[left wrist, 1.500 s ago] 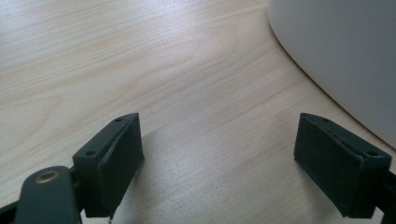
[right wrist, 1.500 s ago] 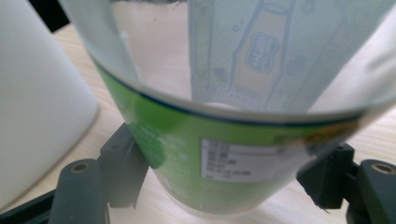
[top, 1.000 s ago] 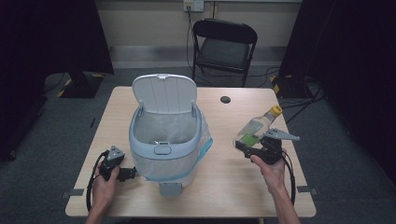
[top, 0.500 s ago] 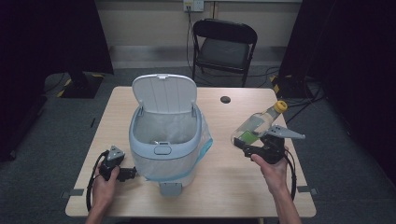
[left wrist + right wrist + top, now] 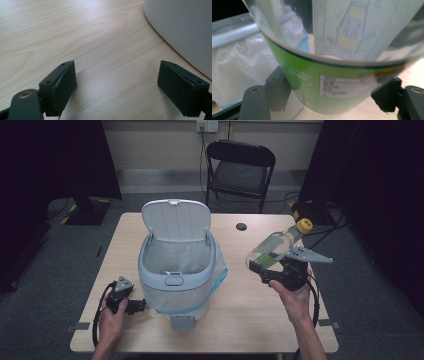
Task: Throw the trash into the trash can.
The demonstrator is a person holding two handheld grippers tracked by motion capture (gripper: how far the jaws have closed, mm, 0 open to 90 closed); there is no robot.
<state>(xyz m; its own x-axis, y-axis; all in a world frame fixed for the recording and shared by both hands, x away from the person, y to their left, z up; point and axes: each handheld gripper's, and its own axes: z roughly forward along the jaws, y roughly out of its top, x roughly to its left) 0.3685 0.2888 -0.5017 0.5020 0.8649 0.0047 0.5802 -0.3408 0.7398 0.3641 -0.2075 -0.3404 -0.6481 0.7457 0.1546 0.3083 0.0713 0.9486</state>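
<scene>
Nearest the person's edge of the bench (image 5: pixel 240 320), the left gripper (image 5: pixel 131 305) lies low on the wood, held by the left hand (image 5: pixel 111 322); its jaws stand spread wide with only bare wood between them, and in the left gripper view the pale wall of the bin curves past just beside one pad. On the other side, the right hand (image 5: pixel 295 301) holds the right gripper (image 5: pixel 261 268) lifted off the bench, its jaws pinching the lower body of a clear plastic bottle (image 5: pixel 274 249) across its green label. That bottle hangs tilted in the air, its base toward the bin and its yellow cap (image 5: pixel 304 225) pointing up and away to the right. Between the two hands stands the grey-blue bin (image 5: pixel 176 280), lined with a pale bag, its lid (image 5: pixel 176 220) swung upright at the back. Farther off on the bench sits a small dark round thing (image 5: pixel 241 226). Beyond the bench, a black folding chair (image 5: pixel 240 167) faces the wall
</scene>
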